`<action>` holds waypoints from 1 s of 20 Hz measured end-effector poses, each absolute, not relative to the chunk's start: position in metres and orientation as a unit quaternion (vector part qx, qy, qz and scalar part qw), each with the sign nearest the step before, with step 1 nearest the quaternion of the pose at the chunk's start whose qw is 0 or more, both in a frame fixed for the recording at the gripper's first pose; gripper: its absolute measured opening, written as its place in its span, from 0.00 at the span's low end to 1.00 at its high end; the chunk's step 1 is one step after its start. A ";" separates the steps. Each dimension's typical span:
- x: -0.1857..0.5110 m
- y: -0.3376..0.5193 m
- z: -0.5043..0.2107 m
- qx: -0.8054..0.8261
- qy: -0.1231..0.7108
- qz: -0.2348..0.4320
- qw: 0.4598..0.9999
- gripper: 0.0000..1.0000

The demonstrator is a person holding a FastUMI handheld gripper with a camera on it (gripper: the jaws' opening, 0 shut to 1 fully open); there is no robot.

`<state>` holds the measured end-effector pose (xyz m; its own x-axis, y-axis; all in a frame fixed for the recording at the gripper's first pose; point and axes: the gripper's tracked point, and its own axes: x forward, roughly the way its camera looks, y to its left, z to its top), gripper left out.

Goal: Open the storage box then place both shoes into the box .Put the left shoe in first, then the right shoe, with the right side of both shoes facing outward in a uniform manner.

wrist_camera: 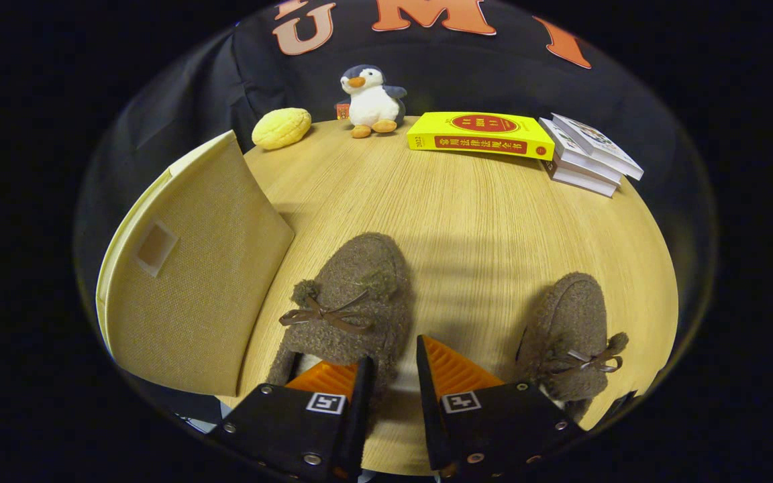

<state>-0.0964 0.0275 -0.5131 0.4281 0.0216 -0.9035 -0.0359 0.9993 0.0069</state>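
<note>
Fingers of the gripper (393,372) stand slightly parted around the rim of the fuzzy brown left shoe (349,302), contact unclear. Its soft pile could slip from a shallow pinch. The woven fabric storage box (192,282) stands just left, the right shoe (571,335) just right, on the wood-grain table (467,228).

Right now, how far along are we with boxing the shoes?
Early. Neither shoe is boxed. The storage box stands left of the shoes on the table; I cannot tell if it is open. The gripper has its jaws around the nearer shoe's side wall, not visibly clamped. The other shoe sits untouched, right of it.
</note>
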 end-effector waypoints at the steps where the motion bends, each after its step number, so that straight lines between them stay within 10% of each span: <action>1: -0.095 0.029 -0.516 -0.013 0.530 0.017 0.848 0.34; 7: -0.101 0.033 -0.514 0.004 0.546 0.009 0.838 0.05; 20: -0.062 0.078 -0.358 0.083 0.489 0.028 0.868 0.04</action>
